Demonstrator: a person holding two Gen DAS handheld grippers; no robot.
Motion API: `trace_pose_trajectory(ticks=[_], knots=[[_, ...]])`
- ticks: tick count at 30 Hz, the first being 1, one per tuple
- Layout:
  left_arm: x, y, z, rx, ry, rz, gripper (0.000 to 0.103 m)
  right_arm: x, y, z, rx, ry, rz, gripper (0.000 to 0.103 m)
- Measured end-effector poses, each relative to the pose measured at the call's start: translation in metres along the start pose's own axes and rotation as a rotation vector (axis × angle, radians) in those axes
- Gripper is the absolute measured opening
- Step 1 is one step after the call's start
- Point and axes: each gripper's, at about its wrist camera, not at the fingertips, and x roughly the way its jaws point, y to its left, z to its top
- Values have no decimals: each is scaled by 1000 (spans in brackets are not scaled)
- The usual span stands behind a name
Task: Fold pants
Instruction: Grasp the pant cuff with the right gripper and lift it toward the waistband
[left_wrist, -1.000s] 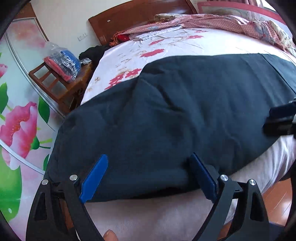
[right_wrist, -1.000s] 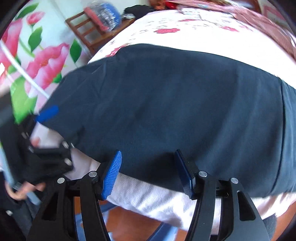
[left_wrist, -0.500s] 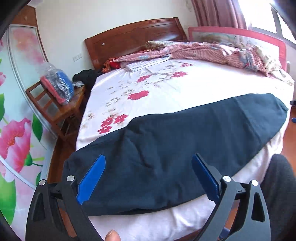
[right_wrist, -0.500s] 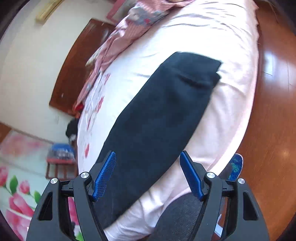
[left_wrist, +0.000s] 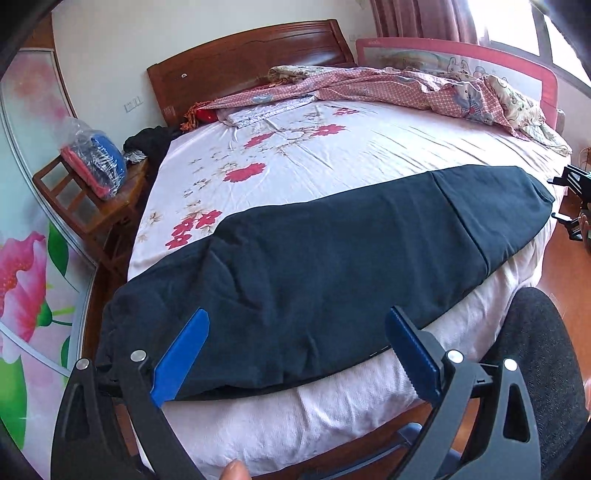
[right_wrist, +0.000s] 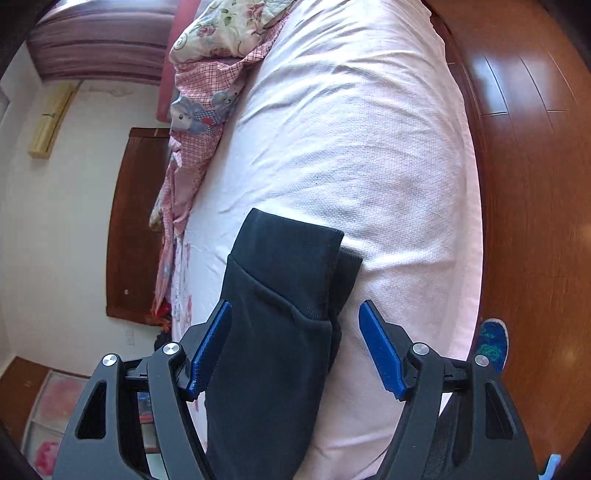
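Dark navy pants lie flat along the near edge of the bed, legs stacked, cuffs at the right end. My left gripper is open and empty, held back from the left end of the pants, above the bed edge. In the right wrist view the ribbed cuffs lie on the pink sheet. My right gripper is open, its blue pads on either side of the cuff end, not closed on it. The right gripper also shows at the far right of the left wrist view.
The bed has a floral sheet, a rumpled pink checked quilt at the far side and a wooden headboard. A wooden chair with a bagged bundle stands left. Wooden floor and a blue slipper lie right.
Both grippers have pulled back from the pants. My right gripper has swung to the cuff end and turned sideways. My left view rose, showing the whole length of the pants.
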Motion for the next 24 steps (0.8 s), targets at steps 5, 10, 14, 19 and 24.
trace_pose_trajectory(ticks=[5, 10, 14, 19, 24], knots=[[3, 1, -2, -2, 16, 7, 96, 19, 1, 8, -31, -8, -47, 71], [6, 2, -3, 1, 27, 8, 96, 28, 4, 8, -40, 0, -51, 71], [7, 4, -3, -5, 34, 4, 96, 22, -4, 9, -32, -5, -90, 19], [7, 5, -2, -9, 32, 2, 96, 12, 19, 6, -138, -19, -112, 10], [3, 6, -2, -11, 15, 7, 96, 9, 44, 4, -238, -36, -157, 10]])
